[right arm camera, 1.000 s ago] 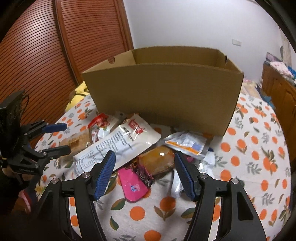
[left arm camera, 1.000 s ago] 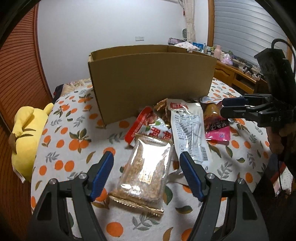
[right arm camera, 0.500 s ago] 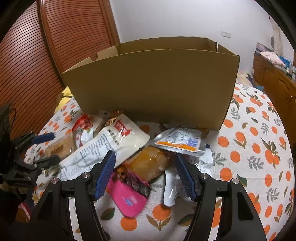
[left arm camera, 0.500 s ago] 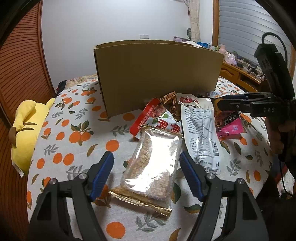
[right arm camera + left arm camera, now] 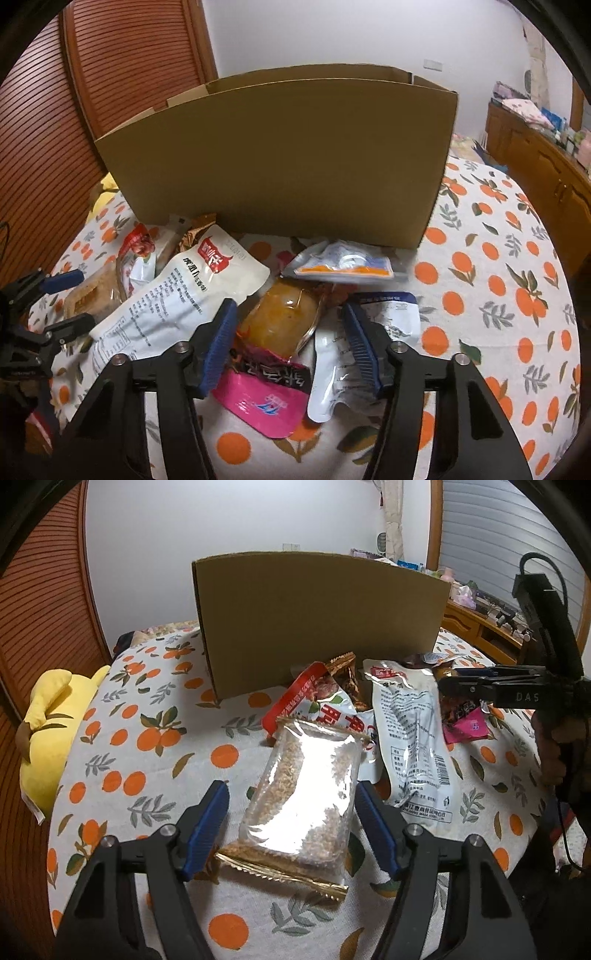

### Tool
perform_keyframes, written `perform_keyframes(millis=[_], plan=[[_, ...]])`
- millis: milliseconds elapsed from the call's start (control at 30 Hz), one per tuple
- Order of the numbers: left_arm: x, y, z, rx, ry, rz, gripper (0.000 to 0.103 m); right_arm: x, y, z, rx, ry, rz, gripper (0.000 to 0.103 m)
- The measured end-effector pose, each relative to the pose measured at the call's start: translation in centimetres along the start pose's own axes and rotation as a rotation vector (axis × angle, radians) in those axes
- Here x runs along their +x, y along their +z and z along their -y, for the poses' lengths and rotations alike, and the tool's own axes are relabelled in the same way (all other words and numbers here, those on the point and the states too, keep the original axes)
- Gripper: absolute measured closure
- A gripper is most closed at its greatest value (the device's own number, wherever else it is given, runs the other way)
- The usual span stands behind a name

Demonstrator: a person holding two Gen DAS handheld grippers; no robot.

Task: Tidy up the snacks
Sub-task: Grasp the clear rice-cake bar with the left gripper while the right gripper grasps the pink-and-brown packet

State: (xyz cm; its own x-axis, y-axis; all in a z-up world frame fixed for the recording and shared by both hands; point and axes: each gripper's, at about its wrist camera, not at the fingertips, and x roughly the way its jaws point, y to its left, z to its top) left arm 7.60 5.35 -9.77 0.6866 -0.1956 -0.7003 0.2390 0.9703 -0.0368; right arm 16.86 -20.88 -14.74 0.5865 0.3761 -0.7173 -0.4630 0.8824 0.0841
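The cardboard box (image 5: 280, 155) stands at the far side of the worktop (image 5: 517, 295), and its tall near wall hides whatever is inside; the print on most packets is too small to read. The worktop wears a cloth of oranges and leaves, with slatted wooden doors (image 5: 55, 110) on the left, a white wall behind, and a yellow plush toy (image 5: 48, 731) off the left edge. The snacks lie heaped just in front of the box. The left tool (image 5: 291, 819) has been closing, its jaws spread on either side of a clear grain-bar packet (image 5: 306, 794), not visibly pressing it. The right tool (image 5: 290, 341) has also been closing, jaws spread around an orange-filled pouch (image 5: 284, 317), above a pink packet (image 5: 266, 402), with a long white bag (image 5: 177, 295) to its left.
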Motion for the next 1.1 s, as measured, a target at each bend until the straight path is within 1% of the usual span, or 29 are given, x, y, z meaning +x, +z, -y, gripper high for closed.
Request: perform_keyframes(millis=[67,200,333,567,633,667,700,767,900,967,1100], plan=[[0.1,-0.1,0.1,0.001,0.004,-0.009,0.036,-0.1,-0.1,0.0,-0.009,-0.007,-0.008,0.051],[0.0,-0.2,0.2,0.003,0.001,-0.013,0.036,-0.2,-0.8,0.6,-0.016,-0.016,-0.033,0.051],[0.1,0.0,0.3,0.005,0.005,-0.015,0.036,-0.3,-0.8,1.3,0.011,-0.003,-0.033,0.049],[0.4,0.3,0.4,-0.002,0.005,-0.013,0.036,0.4,-0.7,0.9,0.004,-0.012,-0.024,0.048],[0.5,0.3,0.4,-0.002,0.005,-0.014,0.039,0.4,-0.7,0.9,0.003,-0.011,-0.025,0.048],[0.6,0.2,0.5,-0.002,0.001,-0.016,0.046,0.4,-0.7,0.9,0.002,-0.013,-0.025,0.048],[0.6,0.2,0.5,-0.002,0.001,-0.017,0.05,0.5,-0.7,0.8,0.0,-0.016,-0.026,0.048],[0.6,0.1,0.6,0.0,0.004,-0.012,0.054,0.6,-0.7,0.7,-0.002,-0.014,-0.027,0.048],[0.3,-0.2,0.8,-0.001,-0.004,-0.008,0.056,0.5,-0.7,1.1,0.018,0.019,-0.027,0.052],[0.2,-0.3,0.7,-0.011,-0.009,-0.006,0.056,0.5,-0.7,1.3,0.024,0.035,-0.025,0.058],[-0.1,-0.6,0.7,-0.028,-0.012,-0.01,0.056,0.4,-0.7,1.4,0.025,0.047,-0.023,0.061]])
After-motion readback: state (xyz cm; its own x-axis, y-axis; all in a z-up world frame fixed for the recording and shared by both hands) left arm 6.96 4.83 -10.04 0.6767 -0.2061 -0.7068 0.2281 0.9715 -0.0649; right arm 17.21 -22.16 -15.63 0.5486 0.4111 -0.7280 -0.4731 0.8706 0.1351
